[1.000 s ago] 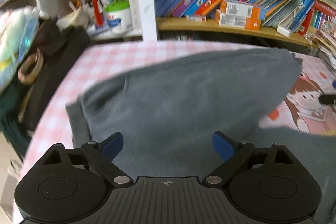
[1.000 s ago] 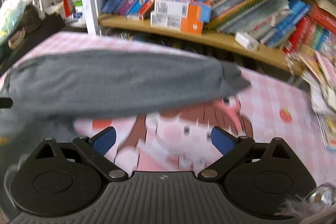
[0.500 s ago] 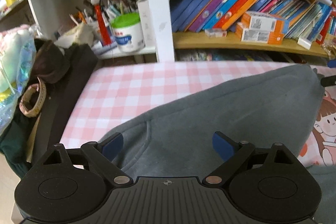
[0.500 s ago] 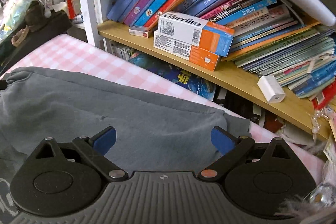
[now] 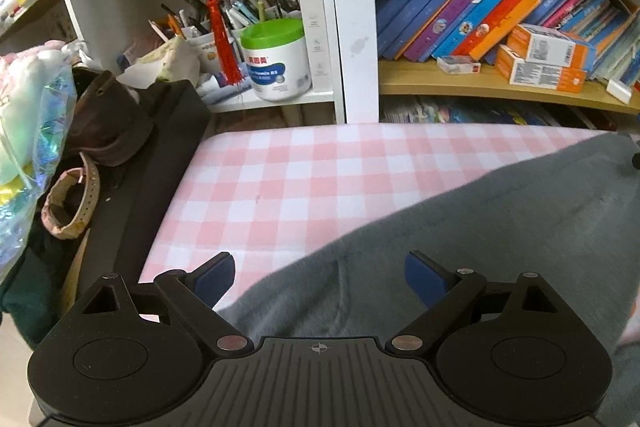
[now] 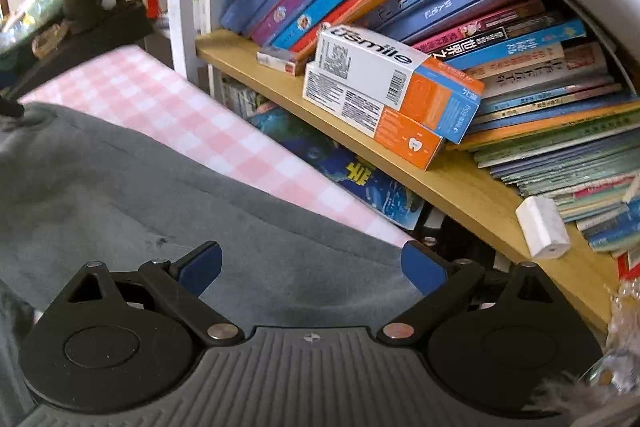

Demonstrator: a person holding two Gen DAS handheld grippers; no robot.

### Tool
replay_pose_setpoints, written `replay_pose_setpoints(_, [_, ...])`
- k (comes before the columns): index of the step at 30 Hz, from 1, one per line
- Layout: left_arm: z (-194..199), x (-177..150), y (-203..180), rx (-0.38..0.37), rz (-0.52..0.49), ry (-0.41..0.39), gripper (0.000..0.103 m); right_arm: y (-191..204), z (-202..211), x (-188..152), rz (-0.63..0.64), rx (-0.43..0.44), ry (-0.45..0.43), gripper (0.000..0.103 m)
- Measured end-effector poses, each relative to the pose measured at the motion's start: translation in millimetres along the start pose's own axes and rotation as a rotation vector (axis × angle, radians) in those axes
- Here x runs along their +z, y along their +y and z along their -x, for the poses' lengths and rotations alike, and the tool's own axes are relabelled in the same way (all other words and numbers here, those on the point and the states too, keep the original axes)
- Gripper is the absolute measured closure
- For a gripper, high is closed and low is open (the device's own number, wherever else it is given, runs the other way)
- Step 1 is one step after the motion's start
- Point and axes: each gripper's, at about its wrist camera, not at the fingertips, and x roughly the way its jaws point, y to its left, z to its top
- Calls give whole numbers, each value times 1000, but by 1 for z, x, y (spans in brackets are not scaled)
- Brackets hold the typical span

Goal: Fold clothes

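- Bare checked table [image 5: 288, 183] is left open ahead, toward its far edge.
- That far edge is blocked by shelved books [image 6: 400, 7] and stacked boxes [image 6: 392, 95].

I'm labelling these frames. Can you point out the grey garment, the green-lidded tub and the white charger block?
grey garment [image 5: 460, 247], left wrist view, middle of the cloth.
green-lidded tub [image 5: 277, 61], left wrist view, its white side.
white charger block [image 6: 542, 227], right wrist view, its long face.

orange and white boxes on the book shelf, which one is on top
The box printed "usmile" is on top, tilted across the plainer lower box that carries a small tooth icon.
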Motion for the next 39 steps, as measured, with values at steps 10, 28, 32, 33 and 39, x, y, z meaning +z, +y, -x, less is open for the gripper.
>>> replay_pose_setpoints(10, [-35,8,-7,-103,-82,39,10,-23,-36,8,-5,-3,41,17])
replay_pose_setpoints(28, [-74,7,-8,-198,-105,145,11,-48,-66,-5,-81,53,147,20])
replay_pose_setpoints(32, [-76,9,-6,-214,-93,158,10,-49,-67,-4,-84,58,152,18])
replay_pose_setpoints(33, [-76,9,-6,-218,-89,162,11,-49,-67,-4,-85,58,152,18])
replay_pose_setpoints(39, [-76,12,-5,-244,-80,178,29,-46,-62,-5,-81,56,142,38])
